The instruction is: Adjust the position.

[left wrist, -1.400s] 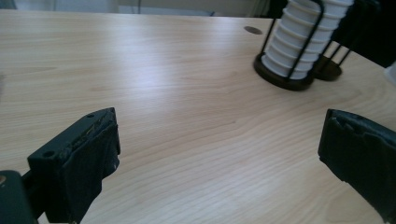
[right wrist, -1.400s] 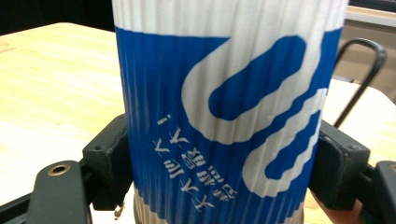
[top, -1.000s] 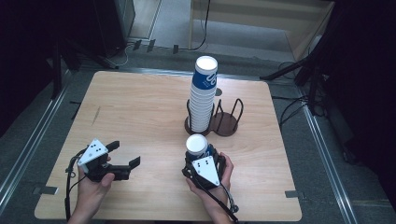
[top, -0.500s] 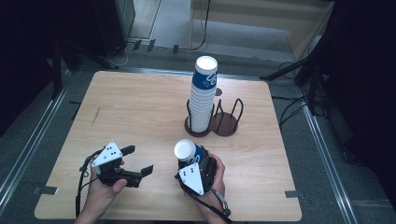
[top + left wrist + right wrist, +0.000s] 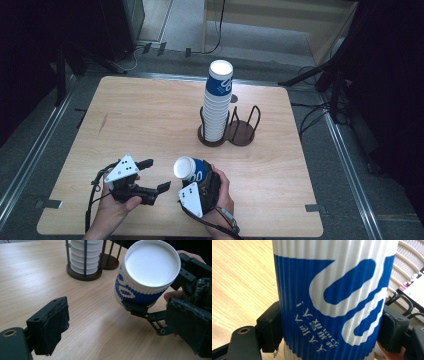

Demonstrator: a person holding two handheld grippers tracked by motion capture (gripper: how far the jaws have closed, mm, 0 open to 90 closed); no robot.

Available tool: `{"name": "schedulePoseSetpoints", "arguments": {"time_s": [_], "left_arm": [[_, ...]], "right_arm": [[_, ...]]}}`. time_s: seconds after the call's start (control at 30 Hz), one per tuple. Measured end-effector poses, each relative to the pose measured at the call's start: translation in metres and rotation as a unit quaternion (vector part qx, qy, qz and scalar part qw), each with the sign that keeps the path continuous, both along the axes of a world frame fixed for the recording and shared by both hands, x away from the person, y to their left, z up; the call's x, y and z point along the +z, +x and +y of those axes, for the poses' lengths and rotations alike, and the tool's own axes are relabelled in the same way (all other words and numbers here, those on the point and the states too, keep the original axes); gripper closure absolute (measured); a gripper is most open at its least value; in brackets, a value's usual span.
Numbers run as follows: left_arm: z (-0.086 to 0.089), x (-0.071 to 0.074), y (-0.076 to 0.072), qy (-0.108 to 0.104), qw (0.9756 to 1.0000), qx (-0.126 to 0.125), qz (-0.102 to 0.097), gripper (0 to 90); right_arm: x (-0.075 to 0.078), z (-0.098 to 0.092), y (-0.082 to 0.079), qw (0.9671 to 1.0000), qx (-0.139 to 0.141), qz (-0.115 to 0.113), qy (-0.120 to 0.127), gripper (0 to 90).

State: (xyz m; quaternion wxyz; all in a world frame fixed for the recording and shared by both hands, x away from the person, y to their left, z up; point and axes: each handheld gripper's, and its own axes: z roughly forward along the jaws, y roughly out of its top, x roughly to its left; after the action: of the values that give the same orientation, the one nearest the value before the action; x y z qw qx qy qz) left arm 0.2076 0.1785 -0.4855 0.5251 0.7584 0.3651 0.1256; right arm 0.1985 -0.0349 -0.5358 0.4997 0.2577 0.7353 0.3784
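the right gripper is clamped around a blue-and-white ribbed paper cup, which tilts toward ten o'clock above the wooden table near its front edge. the left gripper sits at the cup's nine o'clock, nothing between its jaws, which have just been closing a little. the cup probably hangs clear of the tabletop. a stack of cups stands in a wire holder at one o'clock.

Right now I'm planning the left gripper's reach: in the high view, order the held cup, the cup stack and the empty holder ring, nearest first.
1. Held cup, just right of the left gripper, clamped in the right gripper.
2. Cup stack, farther back, at centre.
3. Empty holder ring, right beside the stack, slightly farther.
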Motion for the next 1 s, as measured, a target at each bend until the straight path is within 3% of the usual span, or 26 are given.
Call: {"name": "schedulePoseSetpoints", "arguments": {"time_s": [0.43, 0.6, 0.8, 1.0], "left_arm": [[-0.014, -0.001, -0.005, 0.011, 0.9996, -0.026, 0.003, 7.2], [-0.016, 0.0, -0.006, 0.016, 0.9993, -0.034, 0.003, 13.5], [-0.02, -0.001, -0.006, 0.027, 0.9984, -0.048, 0.006, 14.3], [-0.021, -0.002, -0.006, 0.029, 0.9983, -0.049, 0.012, 15.2]], "right_arm": [[-0.005, 0.01, -0.009, 0.9992, 0.033, -0.009, -0.02, 20.7], [-0.008, 0.015, -0.014, 0.9981, 0.054, -0.012, -0.026, 20.6], [-0.01, 0.02, -0.018, 0.997, 0.069, -0.013, -0.031, 20.6], [-0.012, 0.021, -0.02, 0.9961, 0.078, -0.018, -0.036, 20.3]]}}
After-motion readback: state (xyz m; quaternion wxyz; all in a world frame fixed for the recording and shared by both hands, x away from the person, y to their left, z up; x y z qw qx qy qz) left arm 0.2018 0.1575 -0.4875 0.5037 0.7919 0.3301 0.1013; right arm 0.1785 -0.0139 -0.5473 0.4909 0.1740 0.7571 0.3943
